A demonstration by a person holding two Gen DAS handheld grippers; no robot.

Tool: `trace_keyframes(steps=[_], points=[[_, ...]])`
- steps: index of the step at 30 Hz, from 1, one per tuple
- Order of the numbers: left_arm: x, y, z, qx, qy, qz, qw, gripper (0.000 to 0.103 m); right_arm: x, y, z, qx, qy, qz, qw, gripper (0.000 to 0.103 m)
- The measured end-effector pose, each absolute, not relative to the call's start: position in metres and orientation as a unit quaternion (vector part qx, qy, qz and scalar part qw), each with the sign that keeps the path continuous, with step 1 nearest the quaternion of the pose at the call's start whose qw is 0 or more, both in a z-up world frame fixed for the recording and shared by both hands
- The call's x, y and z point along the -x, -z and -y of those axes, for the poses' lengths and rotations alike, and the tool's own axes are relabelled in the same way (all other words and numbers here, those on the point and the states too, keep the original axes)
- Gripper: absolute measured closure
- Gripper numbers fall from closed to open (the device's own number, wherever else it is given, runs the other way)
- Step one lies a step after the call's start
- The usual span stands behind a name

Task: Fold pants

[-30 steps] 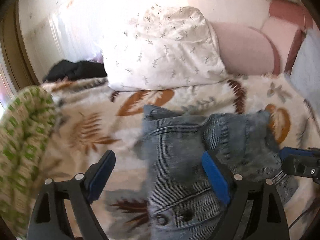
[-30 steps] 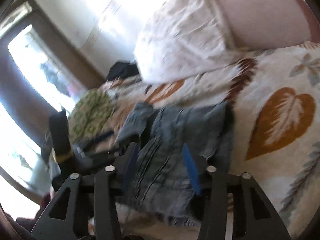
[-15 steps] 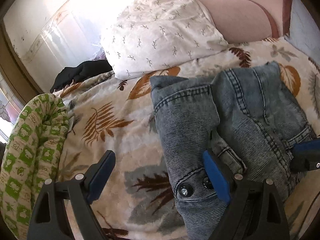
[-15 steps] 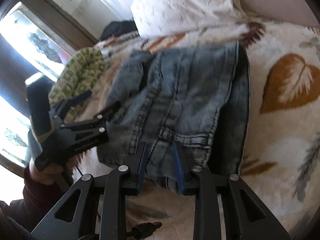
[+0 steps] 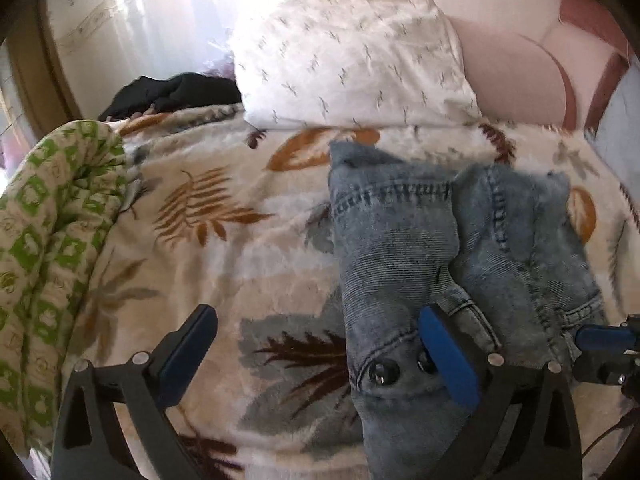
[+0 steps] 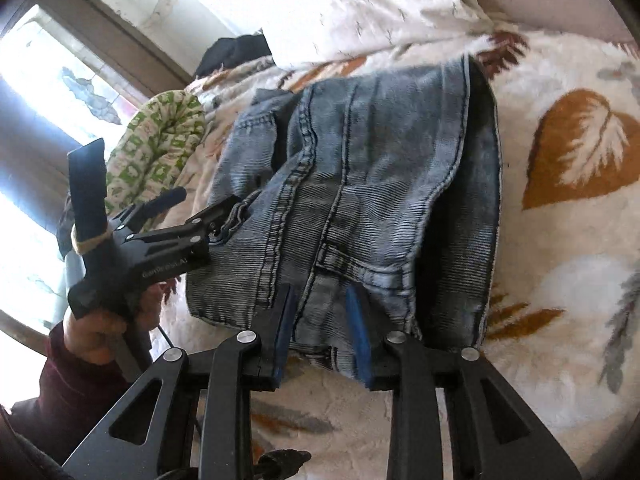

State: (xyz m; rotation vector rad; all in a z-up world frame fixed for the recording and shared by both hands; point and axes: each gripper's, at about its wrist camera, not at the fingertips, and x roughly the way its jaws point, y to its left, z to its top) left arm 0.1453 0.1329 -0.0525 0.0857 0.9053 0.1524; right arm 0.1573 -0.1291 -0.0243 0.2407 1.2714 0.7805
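Folded blue jeans (image 5: 400,248) lie on a leaf-print blanket (image 5: 200,208), waistband buttons toward me. My left gripper (image 5: 320,344) stands wide, its jaws still opening; its right finger (image 5: 448,360) rests on the jeans' left edge near the buttons, and nothing is gripped. In the right wrist view the jeans (image 6: 380,152) fill the middle. My right gripper (image 6: 322,328) straddles their near waistband edge. Its jaws are opening, with denim loose between the pads. The left gripper (image 6: 206,200), held by a hand in a dark red sleeve, sits at the jeans' left side.
A white patterned pillow (image 5: 352,52) leans on a pink headboard (image 5: 516,80) behind the jeans. A rolled green-and-white cloth (image 5: 52,216) lies along the left edge of the bed. A black garment (image 5: 176,92) sits at the back left, near a bright window (image 6: 48,92).
The jeans have come down and settled flat on the blanket. The left jaws have spread a little wider. The right jaws narrowed on the waistband edge, then widened again.
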Motion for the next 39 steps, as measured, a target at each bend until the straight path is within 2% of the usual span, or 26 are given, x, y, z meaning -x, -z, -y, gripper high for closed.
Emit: trace_keyframes(steps=[1, 7, 15, 28, 39], points=[[-0.139, 0.045, -0.133, -0.039, -0.076, -0.426, 0.901, 0.001, -0.153, 0.016, 0.131, -0.107, -0.354, -0.564, 0.738, 0.066], [-0.102, 0.012, -0.128, -0.046, -0.107, -0.393, 0.912, 0.001, -0.130, -0.027, 0.147, -0.095, -0.326, -0.489, 0.804, 0.059], [-0.044, -0.018, -0.105, -0.058, -0.134, -0.358, 0.922, 0.000, -0.086, -0.059, 0.164, -0.071, -0.282, -0.426, 0.857, 0.048], [0.046, -0.060, -0.098, -0.032, -0.158, -0.301, 0.940, 0.000, -0.023, -0.093, 0.174, -0.075, -0.251, -0.362, 0.894, 0.044], [0.085, -0.096, -0.093, -0.028, -0.143, -0.261, 0.954, 0.000, 0.030, -0.136, 0.172, -0.061, -0.245, -0.302, 0.919, 0.040]])
